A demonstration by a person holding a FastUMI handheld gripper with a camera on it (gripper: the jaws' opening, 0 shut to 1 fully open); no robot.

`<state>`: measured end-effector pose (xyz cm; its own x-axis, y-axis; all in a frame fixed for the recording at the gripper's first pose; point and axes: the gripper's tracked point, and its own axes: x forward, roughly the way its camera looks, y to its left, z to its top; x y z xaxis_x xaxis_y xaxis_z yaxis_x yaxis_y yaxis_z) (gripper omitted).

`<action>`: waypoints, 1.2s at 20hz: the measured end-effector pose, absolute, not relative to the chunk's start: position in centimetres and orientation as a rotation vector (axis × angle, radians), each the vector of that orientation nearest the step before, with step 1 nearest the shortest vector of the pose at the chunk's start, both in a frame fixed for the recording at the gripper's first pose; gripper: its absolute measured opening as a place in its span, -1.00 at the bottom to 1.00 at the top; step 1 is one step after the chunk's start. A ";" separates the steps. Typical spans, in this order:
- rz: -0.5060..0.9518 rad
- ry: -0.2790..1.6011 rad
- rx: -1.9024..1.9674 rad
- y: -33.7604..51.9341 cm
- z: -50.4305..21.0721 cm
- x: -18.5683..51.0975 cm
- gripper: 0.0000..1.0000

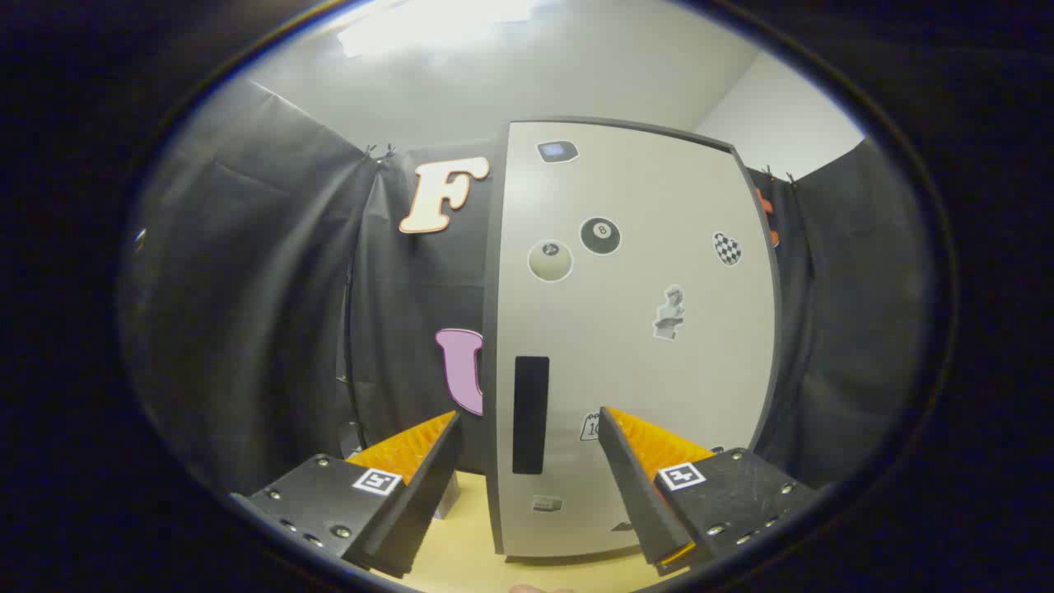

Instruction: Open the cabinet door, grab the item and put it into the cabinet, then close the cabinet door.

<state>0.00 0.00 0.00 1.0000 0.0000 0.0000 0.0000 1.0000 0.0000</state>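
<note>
The cabinet door (634, 329) stands upright and closed; its vertical dark handle (530, 414) sits at twelve o'clock between the released tongs (527, 428).

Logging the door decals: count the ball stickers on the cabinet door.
2. The black ball sticker sits high on the cabinet door; the pale ball sticker is just below-left of it. Both lie well beyond the open gripper.

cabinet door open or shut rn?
Shut. The door sits flush in its dark frame, no gap and no interior showing. The gripper is open, with the handle just beyond its fingers.
</note>
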 end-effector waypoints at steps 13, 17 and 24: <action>-0.090 0.042 0.004 -1.1 -0.7 0.9 0.95; -0.084 0.053 -0.004 -0.8 -1.3 2.0 0.95; -0.110 0.083 -0.030 -1.2 -3.1 6.1 0.94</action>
